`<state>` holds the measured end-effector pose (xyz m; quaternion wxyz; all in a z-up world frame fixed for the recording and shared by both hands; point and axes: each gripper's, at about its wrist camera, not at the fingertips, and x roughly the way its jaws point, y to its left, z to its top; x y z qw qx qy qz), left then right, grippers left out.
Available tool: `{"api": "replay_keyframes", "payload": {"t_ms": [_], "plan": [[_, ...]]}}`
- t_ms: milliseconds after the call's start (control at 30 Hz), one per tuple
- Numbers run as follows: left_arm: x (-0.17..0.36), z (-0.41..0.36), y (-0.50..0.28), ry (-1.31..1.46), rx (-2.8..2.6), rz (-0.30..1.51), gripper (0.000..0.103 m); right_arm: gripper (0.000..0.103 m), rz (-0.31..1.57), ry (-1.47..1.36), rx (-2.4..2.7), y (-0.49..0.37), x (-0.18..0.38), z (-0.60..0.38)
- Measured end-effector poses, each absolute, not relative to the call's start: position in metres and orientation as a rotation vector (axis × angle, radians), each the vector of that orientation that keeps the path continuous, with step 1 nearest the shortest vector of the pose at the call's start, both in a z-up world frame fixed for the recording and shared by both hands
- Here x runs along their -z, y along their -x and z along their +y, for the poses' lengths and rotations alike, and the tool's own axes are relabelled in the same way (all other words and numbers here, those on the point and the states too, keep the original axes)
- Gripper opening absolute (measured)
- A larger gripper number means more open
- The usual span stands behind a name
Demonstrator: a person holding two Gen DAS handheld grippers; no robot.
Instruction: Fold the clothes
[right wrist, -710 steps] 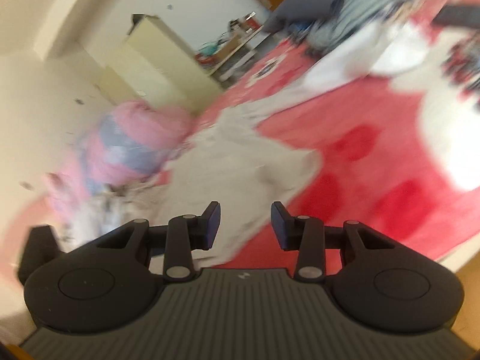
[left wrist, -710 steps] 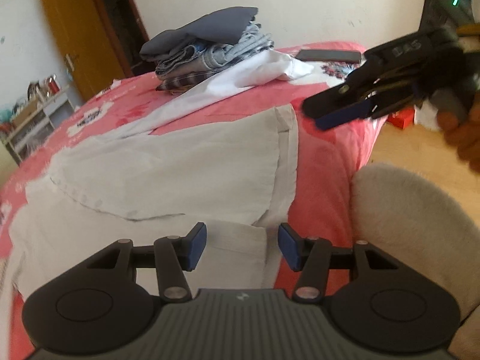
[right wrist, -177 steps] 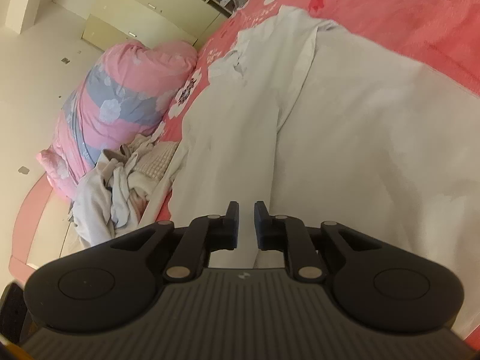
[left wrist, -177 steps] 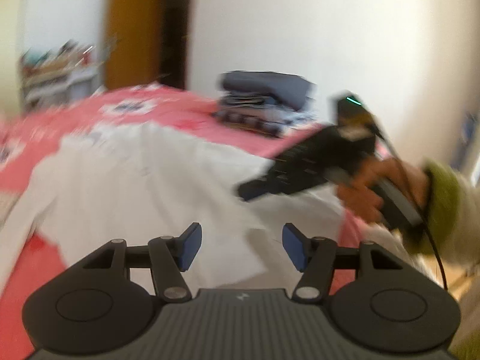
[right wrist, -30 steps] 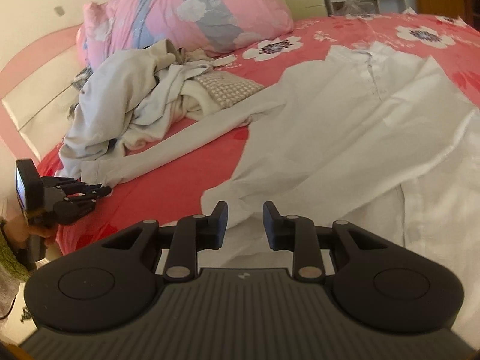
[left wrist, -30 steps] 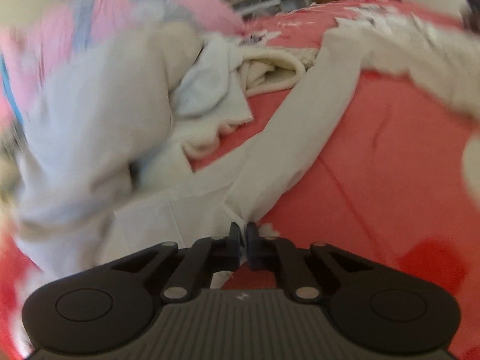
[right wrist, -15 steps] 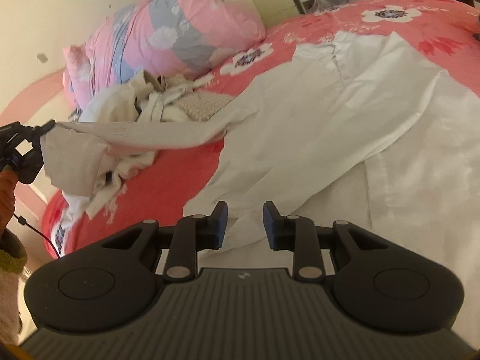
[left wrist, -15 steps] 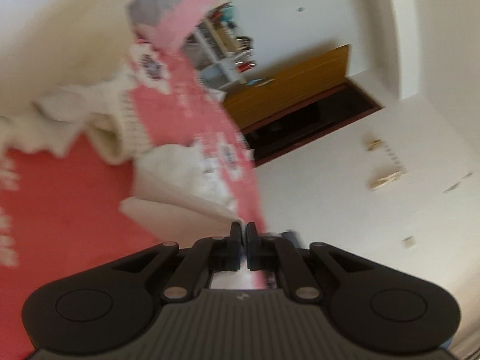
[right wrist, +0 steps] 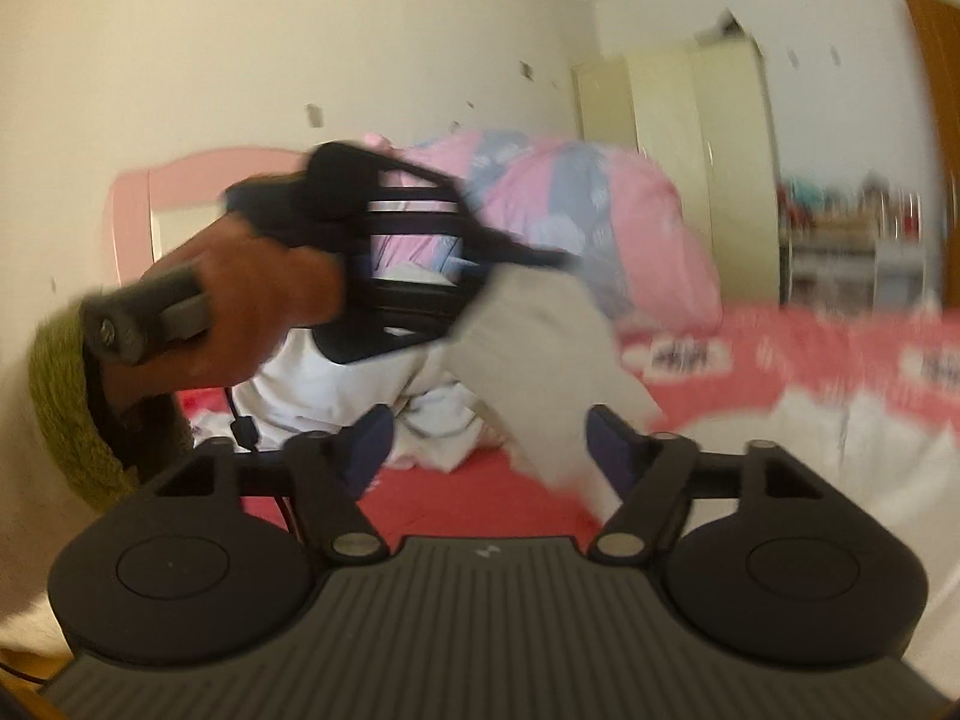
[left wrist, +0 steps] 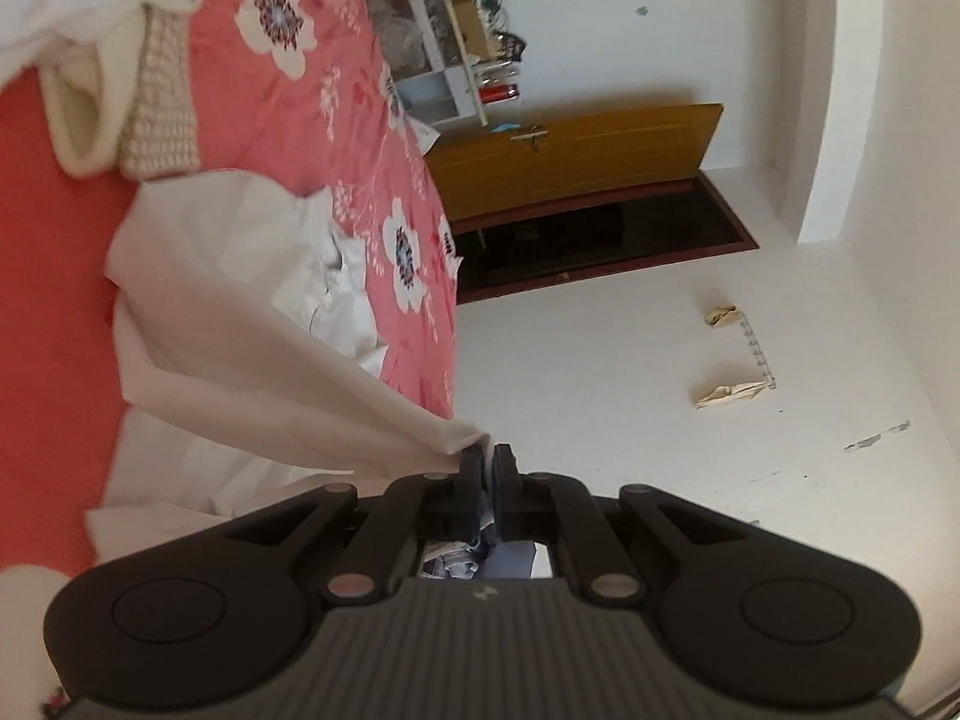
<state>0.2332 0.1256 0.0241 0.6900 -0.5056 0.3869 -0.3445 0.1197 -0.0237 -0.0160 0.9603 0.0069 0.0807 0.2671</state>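
Note:
A white long-sleeved shirt lies on the red flowered bed. My left gripper is shut on the cuff end of its sleeve and holds it lifted, with the view rolled sideways. In the right wrist view, the left gripper and the hand holding it cross in front, with the sleeve hanging from it. My right gripper is open, its fingers either side of the hanging sleeve, not touching it as far as I can tell. That view is blurred.
A heap of unfolded clothes lies near the headboard, beside a pink and blue quilt. A shelf unit, a wooden door and a cream wardrobe stand along the walls.
My left gripper has lifted the sleeve end off the bed and swung it up and across, in front of the right gripper. My right gripper has opened wider and turned toward the headboard.

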Motion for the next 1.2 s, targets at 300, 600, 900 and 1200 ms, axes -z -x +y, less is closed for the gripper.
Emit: {"api": "replay_keyframes", "payload": {"t_ms": [300,600,900,1200], "plan": [[-0.041,0.046,-0.265,1.020,0.816,0.929,0.005,0.005,0.150,-0.007,-0.275,-0.166,0.008,-0.061],[-0.027,-0.032,-0.293,0.719,0.940,0.943,0.056,0.004,0.226,-0.658,-0.201,-0.141,0.039,-0.256],[0.013,0.030,-0.262,0.373,0.608,0.883,0.055,0.004,0.383,-1.066,-0.267,-0.162,0.104,-0.299],[0.046,0.061,-0.229,0.312,0.534,0.895,0.055,0.004,0.324,-1.174,-0.683,-0.295,-0.054,-0.218]]}}
